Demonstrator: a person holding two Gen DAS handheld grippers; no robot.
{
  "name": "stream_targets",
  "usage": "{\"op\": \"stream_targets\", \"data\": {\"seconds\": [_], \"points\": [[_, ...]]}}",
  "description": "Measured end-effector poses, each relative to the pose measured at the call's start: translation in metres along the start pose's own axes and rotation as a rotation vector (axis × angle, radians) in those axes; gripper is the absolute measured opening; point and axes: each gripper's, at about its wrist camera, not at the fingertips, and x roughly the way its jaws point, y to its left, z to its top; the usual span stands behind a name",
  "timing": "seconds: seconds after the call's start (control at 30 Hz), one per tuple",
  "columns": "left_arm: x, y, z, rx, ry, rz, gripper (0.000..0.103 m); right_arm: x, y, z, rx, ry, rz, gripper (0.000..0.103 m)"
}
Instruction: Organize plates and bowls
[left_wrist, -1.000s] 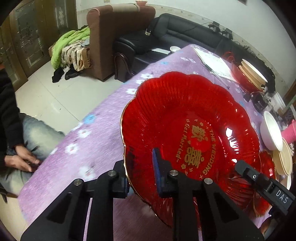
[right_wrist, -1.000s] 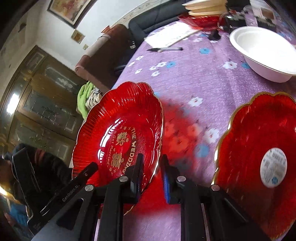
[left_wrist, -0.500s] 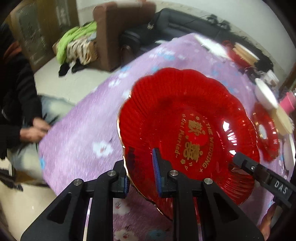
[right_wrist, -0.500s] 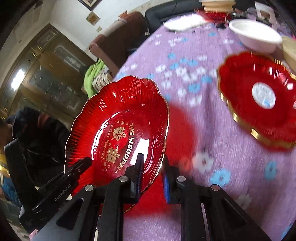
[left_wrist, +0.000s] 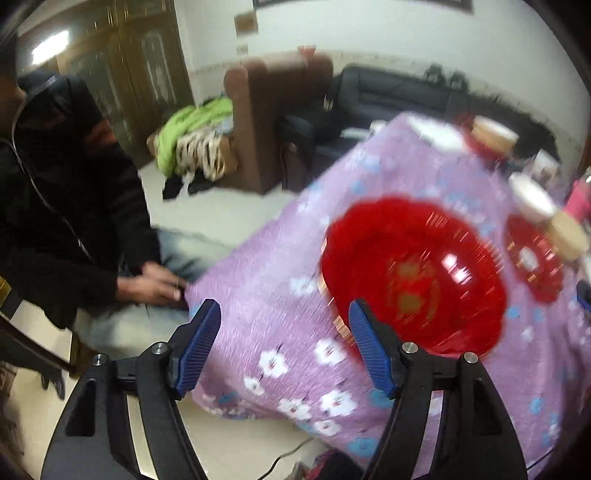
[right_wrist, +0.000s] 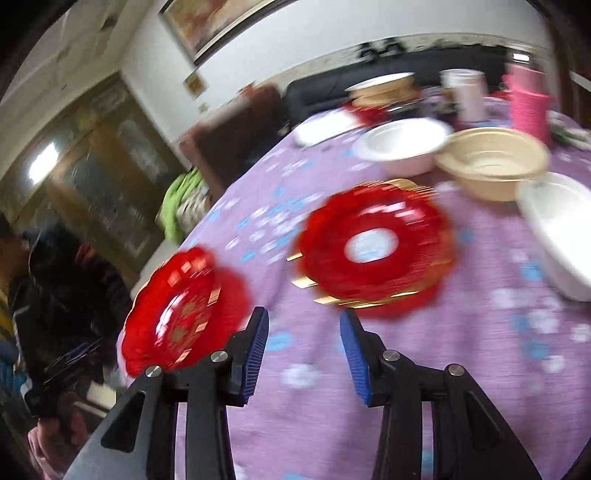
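Blur smears both wrist views, yet the main facts read clearly. The left tongs (left_wrist: 284, 321) stand wide apart with nothing between the blue pads, and the red plate with gold lettering (left_wrist: 413, 273) lies just ahead of the right-hand pad on the purple flowered tabletop (left_wrist: 280, 258), near its edge; whether the plate rests flat or tilted cannot be told through the blur. Farther ahead and to the right of the left tongs sits a second red plate (left_wrist: 533, 258), with a white bowl (left_wrist: 532, 197) and a tan bowl (left_wrist: 569, 236) beyond it. A seated person in a dark jacket (left_wrist: 62, 206) is off to the left of these tongs, beside the tabletop's edge. The right tongs (right_wrist: 303, 334) are likewise spread open and hold nothing. From them, the lettered red plate (right_wrist: 181, 310) shows ahead and to the left, close to the left pad, while the second red plate (right_wrist: 373, 251), gold-rimmed with a white label at its centre, lies ahead and slightly right on the tabletop (right_wrist: 461, 350). Beyond that plate stand a white bowl (right_wrist: 404, 146) and a tan bowl (right_wrist: 493, 162) side by side, and another white bowl (right_wrist: 561, 229) sits far to the right of the right tongs.
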Motion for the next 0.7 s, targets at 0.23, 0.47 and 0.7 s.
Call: {"op": "stream_targets", "data": {"seconds": [0.23,0.47,0.7], "points": [[-0.016,-0.064,0.056,0.01,-0.015,-0.283,0.086,-0.031,-0.072,0.03,0.17,-0.048,0.025,0.044],[0.049,-0.184,0.098,0.039,0.243,-0.408,0.086,0.016,-0.09,0.074,0.303,0.05,0.051,0.047],[0.097,-0.256,0.104,0.065,0.395,-0.434,0.086,0.058,-0.111,0.086,0.39,0.121,-0.005,0.047]]}}
